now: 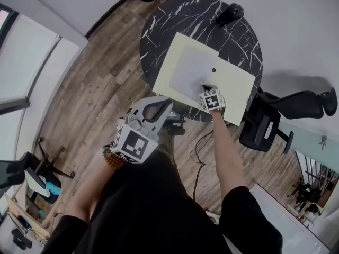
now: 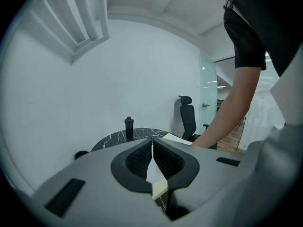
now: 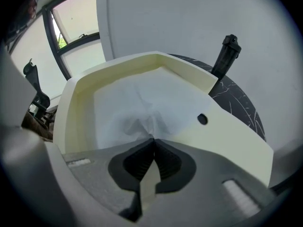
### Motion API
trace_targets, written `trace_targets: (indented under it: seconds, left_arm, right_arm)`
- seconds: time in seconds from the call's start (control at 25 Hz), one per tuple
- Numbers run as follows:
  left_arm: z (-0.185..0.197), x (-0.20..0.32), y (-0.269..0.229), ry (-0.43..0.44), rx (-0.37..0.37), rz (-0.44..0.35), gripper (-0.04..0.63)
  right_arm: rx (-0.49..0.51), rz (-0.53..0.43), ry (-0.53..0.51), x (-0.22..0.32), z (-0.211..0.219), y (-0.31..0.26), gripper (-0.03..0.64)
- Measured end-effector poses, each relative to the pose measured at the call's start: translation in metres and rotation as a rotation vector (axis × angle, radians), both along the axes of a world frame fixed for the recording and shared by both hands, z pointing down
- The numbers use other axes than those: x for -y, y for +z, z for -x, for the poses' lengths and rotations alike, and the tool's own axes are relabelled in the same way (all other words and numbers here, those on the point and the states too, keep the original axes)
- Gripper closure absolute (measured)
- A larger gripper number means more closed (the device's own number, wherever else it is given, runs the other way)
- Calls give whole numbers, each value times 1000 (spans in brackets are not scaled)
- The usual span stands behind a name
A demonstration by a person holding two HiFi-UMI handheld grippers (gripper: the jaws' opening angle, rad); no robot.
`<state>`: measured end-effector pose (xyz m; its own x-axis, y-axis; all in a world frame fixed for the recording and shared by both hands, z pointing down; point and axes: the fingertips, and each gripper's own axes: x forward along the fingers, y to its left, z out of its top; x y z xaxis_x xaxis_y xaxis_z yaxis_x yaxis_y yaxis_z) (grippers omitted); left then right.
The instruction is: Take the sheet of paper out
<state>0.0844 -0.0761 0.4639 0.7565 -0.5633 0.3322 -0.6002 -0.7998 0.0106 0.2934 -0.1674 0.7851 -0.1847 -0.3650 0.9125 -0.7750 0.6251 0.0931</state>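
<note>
A white sheet of paper (image 1: 193, 67) (image 3: 142, 103) lies inside a cream folder (image 1: 233, 89) (image 3: 236, 131) on the round black marble table (image 1: 175, 15). My right gripper (image 1: 205, 87) (image 3: 152, 137) is shut on the sheet's near edge, and the paper puckers at the tips. A small dark hole (image 3: 202, 119) marks the folder's flap beside the sheet. My left gripper (image 1: 168, 103) (image 2: 152, 138) hangs off the table's near edge, shut with nothing in it, apart from folder and paper.
A black bottle (image 1: 229, 14) (image 3: 226, 56) (image 2: 128, 126) stands at the table's far edge. A black office chair (image 1: 275, 115) (image 2: 187, 117) is to the right of the table. The floor is wood planks (image 1: 100, 83), with a window at the left.
</note>
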Motion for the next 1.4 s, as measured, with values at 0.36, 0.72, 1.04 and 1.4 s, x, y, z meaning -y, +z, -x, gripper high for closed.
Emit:
trace_targets:
  seconds: [0.36,0.72,1.04,1.4]
  left_arm:
    - [11,-9,-7,5,-8,-21,580]
    - [7,-16,-24,44,-35,-60,580]
    - [8,-21,-33,61,-53,-81,580]
    - [9,-30,-41,72,-65,-98,580]
  right_arm:
    - [-184,-46,-15,-6,-6,-14,618]
    - [-224,-63,29,-19,-15,-36,618]
    - [-253,-92,68,-29,-30,-53,618]
    - [-303,-116,119,-38,-51,-73,618]
